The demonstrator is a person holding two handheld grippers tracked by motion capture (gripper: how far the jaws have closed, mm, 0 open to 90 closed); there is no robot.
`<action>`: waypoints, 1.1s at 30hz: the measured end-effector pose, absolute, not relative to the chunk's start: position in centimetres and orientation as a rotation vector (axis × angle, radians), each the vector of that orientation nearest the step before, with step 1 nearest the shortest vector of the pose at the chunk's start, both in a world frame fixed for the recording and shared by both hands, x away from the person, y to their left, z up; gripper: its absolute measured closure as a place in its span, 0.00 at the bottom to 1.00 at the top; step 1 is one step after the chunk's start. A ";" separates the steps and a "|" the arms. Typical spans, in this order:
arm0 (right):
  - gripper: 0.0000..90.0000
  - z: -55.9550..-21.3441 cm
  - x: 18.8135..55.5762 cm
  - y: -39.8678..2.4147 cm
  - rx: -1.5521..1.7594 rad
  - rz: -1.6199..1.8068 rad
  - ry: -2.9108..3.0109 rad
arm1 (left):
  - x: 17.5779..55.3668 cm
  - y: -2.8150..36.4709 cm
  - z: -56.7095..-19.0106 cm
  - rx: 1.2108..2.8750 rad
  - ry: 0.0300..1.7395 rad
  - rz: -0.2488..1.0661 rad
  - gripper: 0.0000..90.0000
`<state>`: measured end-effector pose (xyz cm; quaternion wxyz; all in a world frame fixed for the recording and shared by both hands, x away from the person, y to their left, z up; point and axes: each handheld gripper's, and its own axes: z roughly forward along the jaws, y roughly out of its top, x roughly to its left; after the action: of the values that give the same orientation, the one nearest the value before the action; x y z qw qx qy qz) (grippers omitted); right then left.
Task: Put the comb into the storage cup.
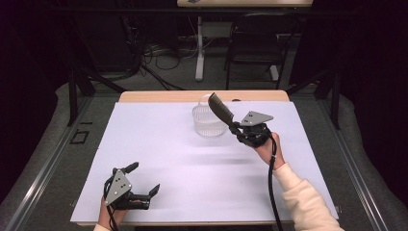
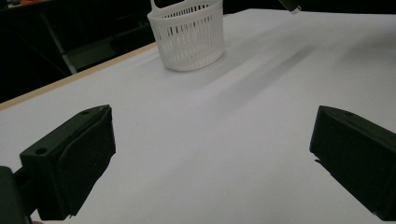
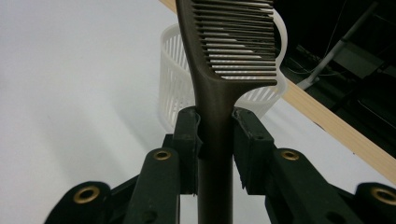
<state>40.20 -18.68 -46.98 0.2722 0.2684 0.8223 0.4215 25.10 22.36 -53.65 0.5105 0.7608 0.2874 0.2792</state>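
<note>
Above the basket | right hand-held gripper clamps comb tilted upward | left hand-held gripper low, jaws apart, empty

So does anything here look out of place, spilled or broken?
Nothing stands out. The white basket stands upright near the far edge of the table, with no visible damage. The right hand-held gripper is shut on a dark comb, held by its handle and tilted up over the basket. The left hand-held gripper is open near the front edge.
</note>
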 end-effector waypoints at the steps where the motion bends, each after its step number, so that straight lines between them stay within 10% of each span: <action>1: 0.80 -47.0 40.3 -18.7 0.721 1.131 2.215 | 25.1 22.3 -53.7 1.838 0.687 0.680 0.00; 33: 0.80 -45.5 41.5 -17.4 0.680 1.112 2.226 | 25.1 22.3 -53.7 1.840 0.691 0.681 0.00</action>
<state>41.52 -17.43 -45.55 0.2772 0.2531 0.8291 0.4142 25.13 22.29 -53.70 0.5059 0.7629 0.2866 0.2825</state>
